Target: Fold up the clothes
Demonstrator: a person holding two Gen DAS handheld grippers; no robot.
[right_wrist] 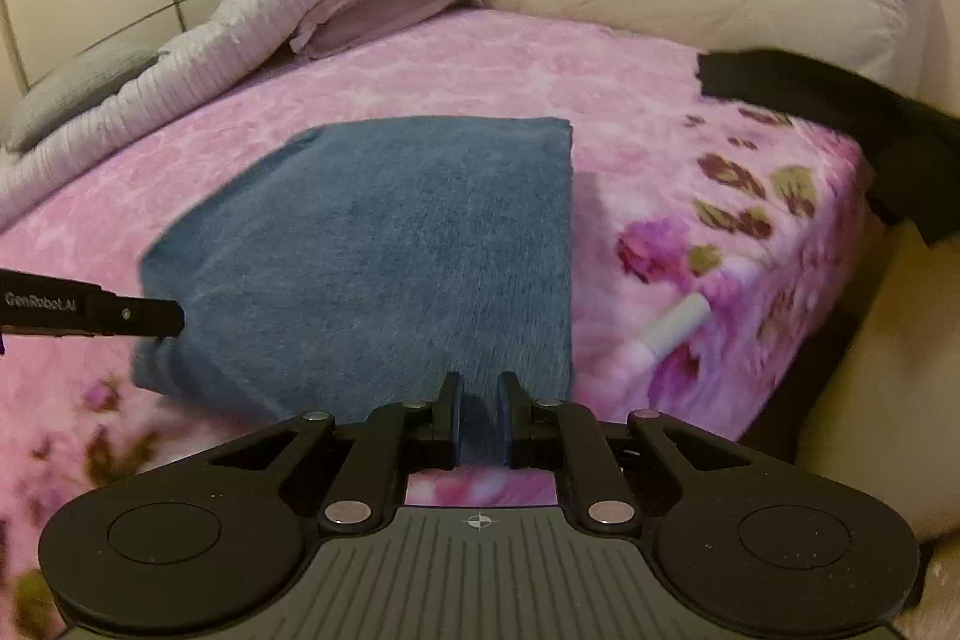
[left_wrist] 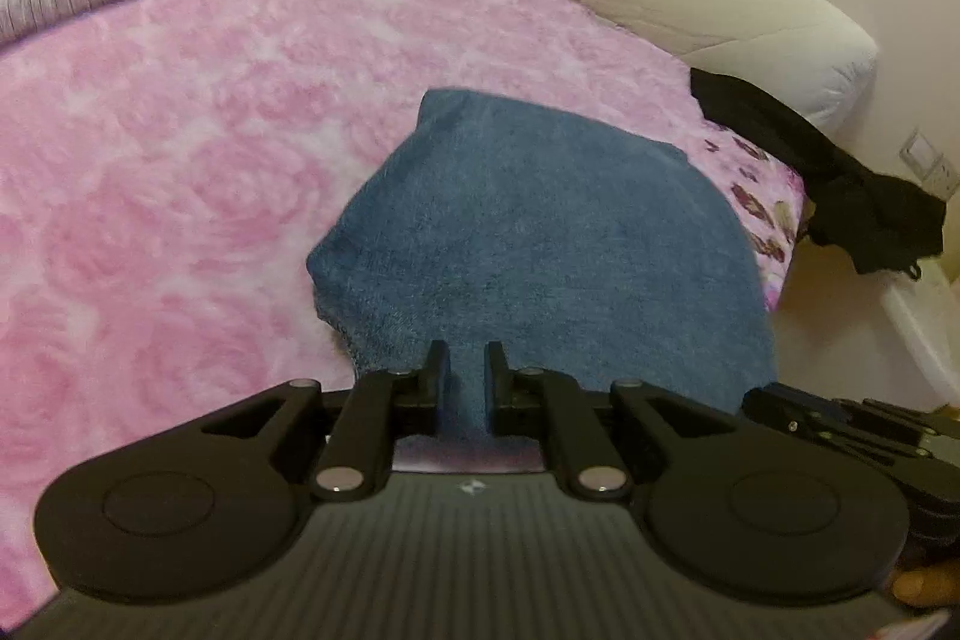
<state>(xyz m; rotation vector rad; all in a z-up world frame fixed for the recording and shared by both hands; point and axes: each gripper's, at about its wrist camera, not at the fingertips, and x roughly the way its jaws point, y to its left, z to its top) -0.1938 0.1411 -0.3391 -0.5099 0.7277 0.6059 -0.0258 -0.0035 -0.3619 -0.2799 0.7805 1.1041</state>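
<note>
Left wrist view: the left gripper [left_wrist: 467,370] has its fingers a narrow gap apart, with a ridge of the blue towel [left_wrist: 540,244] between them; whether the pads press on it I cannot tell. The towel lies folded on the pink blanket [left_wrist: 180,160], a black garment [left_wrist: 840,172] well beyond its far right corner.

Right wrist view: the right gripper [right_wrist: 479,400] sits at the towel's near edge, fingers slightly parted around the cloth, grip equally unclear. A white tube [right_wrist: 672,322] lies right of the towel.

This looks like the end of a fold; next, both grippers should let go fully and smooth or fold again.
</note>
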